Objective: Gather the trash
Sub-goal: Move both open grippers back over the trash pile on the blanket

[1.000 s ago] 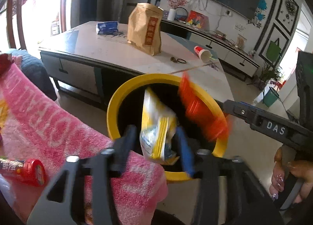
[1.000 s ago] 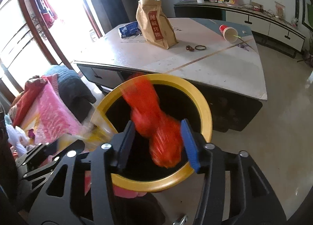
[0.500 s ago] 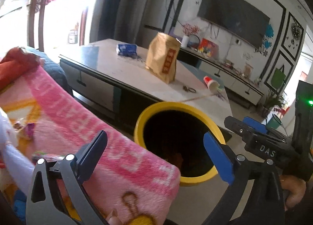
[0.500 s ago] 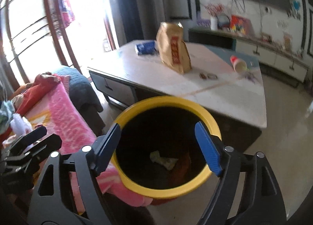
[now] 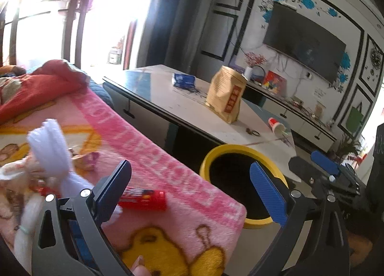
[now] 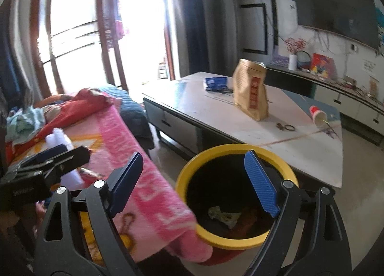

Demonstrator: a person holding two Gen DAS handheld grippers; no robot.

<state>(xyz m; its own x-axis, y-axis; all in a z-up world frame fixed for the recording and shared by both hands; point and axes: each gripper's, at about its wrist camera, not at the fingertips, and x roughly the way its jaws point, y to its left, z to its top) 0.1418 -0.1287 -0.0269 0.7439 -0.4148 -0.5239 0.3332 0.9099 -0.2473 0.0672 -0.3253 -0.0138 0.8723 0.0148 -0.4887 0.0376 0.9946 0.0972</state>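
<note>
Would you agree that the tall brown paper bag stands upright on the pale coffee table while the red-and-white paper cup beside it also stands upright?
Not quite: the red-and-white paper cup lies on its side, with its open mouth facing the camera. The tall brown paper bag does stand upright on the pale coffee table. The right wrist view shows this most clearly.

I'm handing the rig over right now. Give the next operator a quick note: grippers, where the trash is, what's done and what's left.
Left gripper: open, empty, jaws just opened.
Right gripper: open, empty, jaws just opened.
Bin: on the floor between blanket and table.
Done: wrappers lie in the bin.
Left: red packet on the blanket; tipped cup, paper bag and blue pack on the table.
</note>
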